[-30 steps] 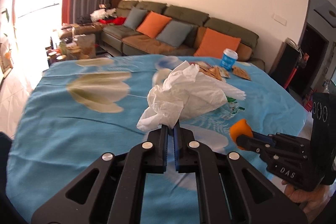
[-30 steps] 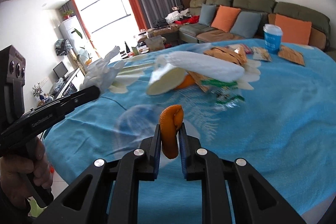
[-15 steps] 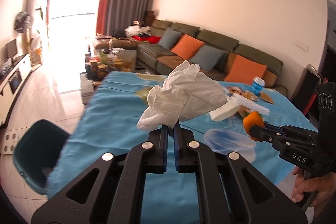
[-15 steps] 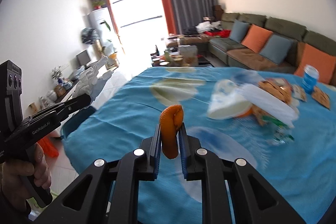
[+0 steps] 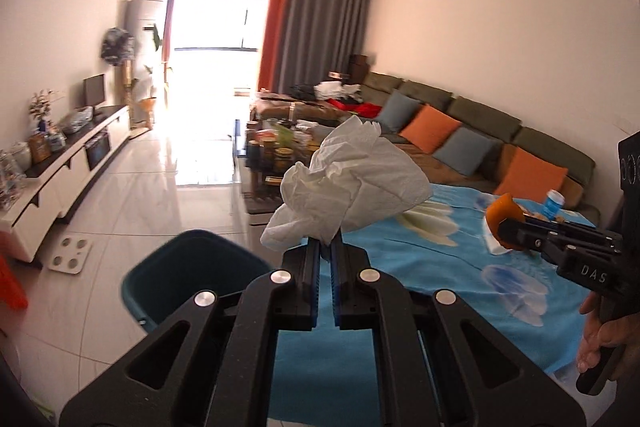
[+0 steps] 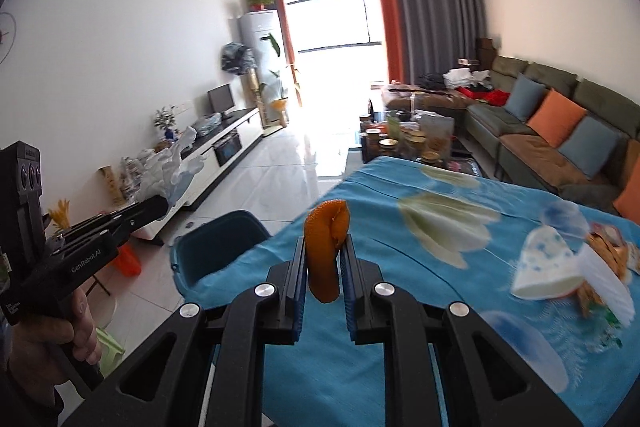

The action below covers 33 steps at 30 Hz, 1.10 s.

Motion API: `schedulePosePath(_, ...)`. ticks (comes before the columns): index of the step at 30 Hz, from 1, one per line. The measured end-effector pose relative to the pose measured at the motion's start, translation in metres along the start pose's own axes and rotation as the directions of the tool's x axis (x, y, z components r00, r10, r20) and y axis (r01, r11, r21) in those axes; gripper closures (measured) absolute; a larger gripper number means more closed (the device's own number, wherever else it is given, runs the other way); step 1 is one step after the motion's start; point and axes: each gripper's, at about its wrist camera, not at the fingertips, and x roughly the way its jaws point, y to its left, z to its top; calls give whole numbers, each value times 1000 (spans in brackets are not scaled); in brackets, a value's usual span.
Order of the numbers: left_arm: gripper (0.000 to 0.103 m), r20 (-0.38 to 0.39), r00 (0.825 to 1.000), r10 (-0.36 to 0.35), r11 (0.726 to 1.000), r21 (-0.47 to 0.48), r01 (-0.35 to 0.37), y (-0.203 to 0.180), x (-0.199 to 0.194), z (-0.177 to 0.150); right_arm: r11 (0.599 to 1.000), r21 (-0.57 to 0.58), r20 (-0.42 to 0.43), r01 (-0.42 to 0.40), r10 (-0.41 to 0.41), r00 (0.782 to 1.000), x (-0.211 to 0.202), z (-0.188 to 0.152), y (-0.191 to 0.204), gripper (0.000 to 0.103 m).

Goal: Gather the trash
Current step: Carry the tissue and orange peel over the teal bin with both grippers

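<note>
My left gripper (image 5: pixel 326 247) is shut on a crumpled white tissue (image 5: pixel 352 183), held up over the left end of the table. My right gripper (image 6: pixel 325 247) is shut on a curled orange peel (image 6: pixel 325 251) that stands up between the pads. A dark teal bin (image 5: pixel 188 279) stands on the floor just past the table's corner, below and left of the tissue; in the right wrist view the bin (image 6: pixel 218 247) sits left of the peel. Each gripper shows in the other's view: the right gripper (image 5: pixel 504 223) at the right, the left gripper (image 6: pixel 160 203) at the left.
The table under a blue flowered cloth (image 6: pixel 400 307) still carries a paper cup (image 6: pixel 544 267), wrappers (image 6: pixel 608 255) and a blue cup (image 5: pixel 554 203). A green sofa (image 5: pixel 480 143), a cluttered coffee table (image 5: pixel 276 155), a white TV bench (image 5: pixel 60 167) and tiled floor surround it.
Both grippers swung left from over the littered middle of the table toward its left end and rose a little, each keeping its piece. The teal bin has come into view.
</note>
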Motion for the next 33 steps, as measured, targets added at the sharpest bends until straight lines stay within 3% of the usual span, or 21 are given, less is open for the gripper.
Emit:
schedulePosePath(9, 98, 23, 990, 139, 989, -47, -137, 67, -23, 5, 989, -85, -23, -122, 121, 992, 47, 27, 59, 88)
schedulePosePath(20, 98, -14, 976, 216, 972, -89, -217, 128, -34, -5, 967, -150, -104, -206, 192, 976, 110, 46, 114, 88)
schedulePosePath(28, 98, -86, 964, 252, 958, -118, -261, 150, -12, -25, 957, -171, -188, -234, 201, 961, 157, 45, 137, 88)
schedulePosePath(33, 98, -148, 958, 244, 954, -142, -265, 160, 21, -40, 956, -158, -280, -249, 198, 939, 195, 38, 148, 88)
